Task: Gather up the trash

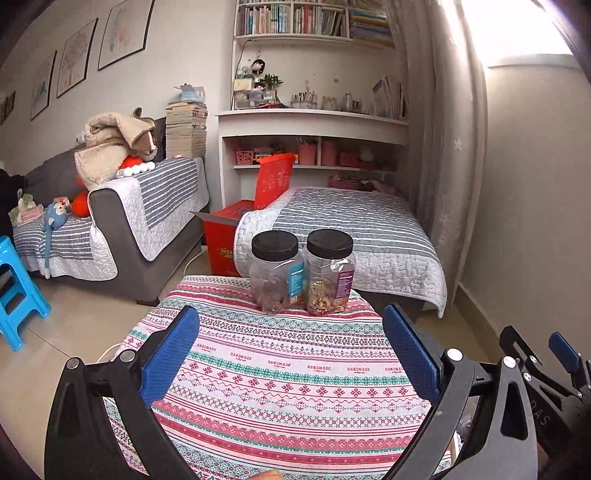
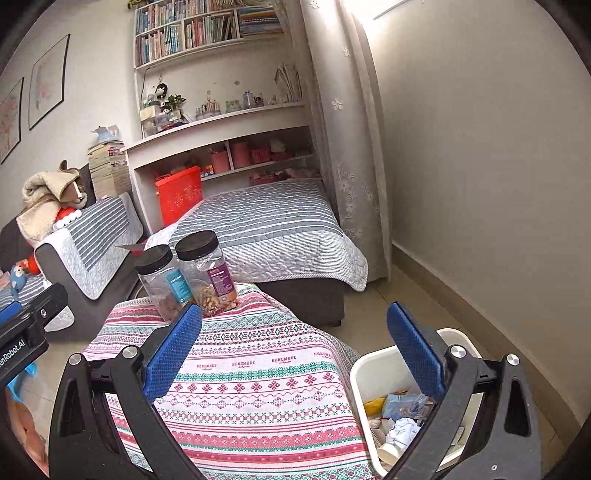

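While I watch both wrist views, this is what I read off them:

Left gripper (image 1: 291, 350): my jaws stand wide apart and hold nothing; the blue pads (image 1: 170, 354) hang over the patterned cloth.

Right gripper (image 2: 295, 347): my jaws are spread wide here too, empty; one pad is over the cloth, the other over the white bin. This gripper also shows at the right edge of the left wrist view (image 1: 546, 373).

Surface: a cloth (image 1: 288, 387) with red, green and white bands and small "HANDMADE" lettering covers it; I see no loose scraps on the part in view.

Trash (image 2: 402, 421): crumpled paper, wrappers and a bit of yellow lie inside the bin, seen between the right fingers.

Bin (image 2: 360, 373): white, open at the top, just beside the right edge of the surface and lower than it.

Jars: two clear jars with black lids stand upright at the far edge of the cloth, side by side and almost touching; the left jar (image 1: 275, 273) has a teal label, the right jar (image 1: 330, 273) a purple label with nuts at the bottom.

Background: a striped grey bed (image 1: 354, 221) behind the jars, a red box (image 1: 221, 236) beside it, and a bookshelf (image 1: 310, 22) above.
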`<state>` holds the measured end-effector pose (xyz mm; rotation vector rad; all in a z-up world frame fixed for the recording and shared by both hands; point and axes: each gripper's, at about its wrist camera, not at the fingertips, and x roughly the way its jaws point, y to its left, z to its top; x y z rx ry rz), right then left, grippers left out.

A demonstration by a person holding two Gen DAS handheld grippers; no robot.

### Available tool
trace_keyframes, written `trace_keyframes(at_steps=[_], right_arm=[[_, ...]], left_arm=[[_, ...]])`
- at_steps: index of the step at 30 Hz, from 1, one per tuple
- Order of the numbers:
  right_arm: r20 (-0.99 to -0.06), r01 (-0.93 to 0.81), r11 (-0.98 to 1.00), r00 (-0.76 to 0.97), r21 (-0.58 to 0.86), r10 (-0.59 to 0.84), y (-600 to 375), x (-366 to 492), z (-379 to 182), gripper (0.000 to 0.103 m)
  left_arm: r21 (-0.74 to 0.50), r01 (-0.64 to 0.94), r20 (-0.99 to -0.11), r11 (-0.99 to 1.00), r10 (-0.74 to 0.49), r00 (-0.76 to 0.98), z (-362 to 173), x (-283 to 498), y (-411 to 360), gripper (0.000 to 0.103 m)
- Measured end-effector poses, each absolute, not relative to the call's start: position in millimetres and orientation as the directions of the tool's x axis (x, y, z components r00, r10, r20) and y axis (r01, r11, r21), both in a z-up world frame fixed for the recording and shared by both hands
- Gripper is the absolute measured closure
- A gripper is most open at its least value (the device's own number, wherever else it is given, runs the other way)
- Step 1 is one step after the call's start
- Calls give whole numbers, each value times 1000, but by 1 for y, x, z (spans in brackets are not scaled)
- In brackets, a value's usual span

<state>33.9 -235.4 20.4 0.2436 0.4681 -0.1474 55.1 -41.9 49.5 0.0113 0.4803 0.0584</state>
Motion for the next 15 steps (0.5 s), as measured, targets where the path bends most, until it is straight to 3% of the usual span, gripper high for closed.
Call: trace_keyframes(at_steps=[15], right_arm=[[-411, 193, 962, 906, 192, -99, -227, 30, 28, 7]], left_arm=[[40, -50, -469, 998, 63, 881, 45, 54, -42, 6]])
